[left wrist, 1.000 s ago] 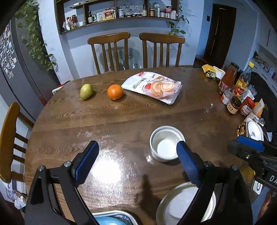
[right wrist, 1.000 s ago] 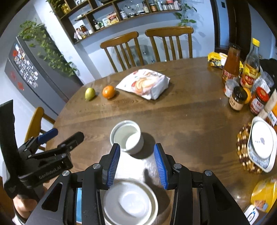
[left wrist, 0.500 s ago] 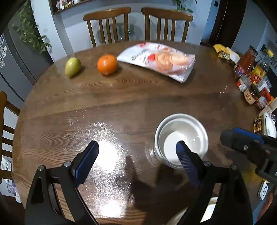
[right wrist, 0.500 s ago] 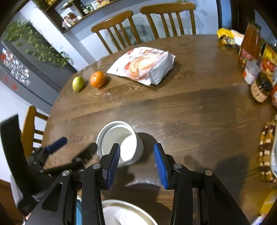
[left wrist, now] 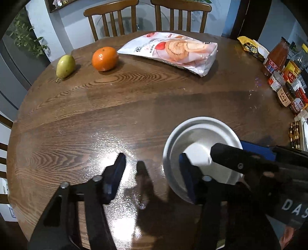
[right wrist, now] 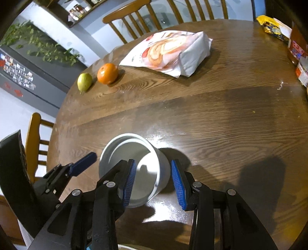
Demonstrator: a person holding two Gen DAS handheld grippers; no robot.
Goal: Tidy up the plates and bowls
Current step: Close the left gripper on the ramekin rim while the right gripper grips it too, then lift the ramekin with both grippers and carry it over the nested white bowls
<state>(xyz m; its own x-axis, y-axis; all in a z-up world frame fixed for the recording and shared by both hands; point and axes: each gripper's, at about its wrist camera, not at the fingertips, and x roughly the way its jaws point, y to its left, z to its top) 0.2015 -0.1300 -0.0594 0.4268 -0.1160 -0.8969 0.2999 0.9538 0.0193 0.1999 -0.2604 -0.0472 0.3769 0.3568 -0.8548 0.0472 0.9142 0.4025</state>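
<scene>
A white bowl [left wrist: 200,142] stands on the round wooden table [left wrist: 134,103]. My left gripper [left wrist: 152,173] is open just left of it, with its right pad inside the bowl's left rim. My right gripper [right wrist: 153,179] is open and straddles the bowl's [right wrist: 134,153] right wall, left pad inside, right pad outside. In the left wrist view the right gripper's fingers [left wrist: 236,155] lie over the bowl's right side. In the right wrist view the left gripper's finger [right wrist: 82,166] shows left of the bowl.
A pear [left wrist: 65,65], an orange [left wrist: 105,58] and a snack bag [left wrist: 173,52] lie at the far side. Bottles and jars [left wrist: 283,75] crowd the right edge, with a yellow packet [left wrist: 252,48]. Chairs [left wrist: 146,15] stand behind the table.
Both grippers have moved forward and down to the white bowl, which now fills more of each view. The plates near the front edge have dropped out of sight.
</scene>
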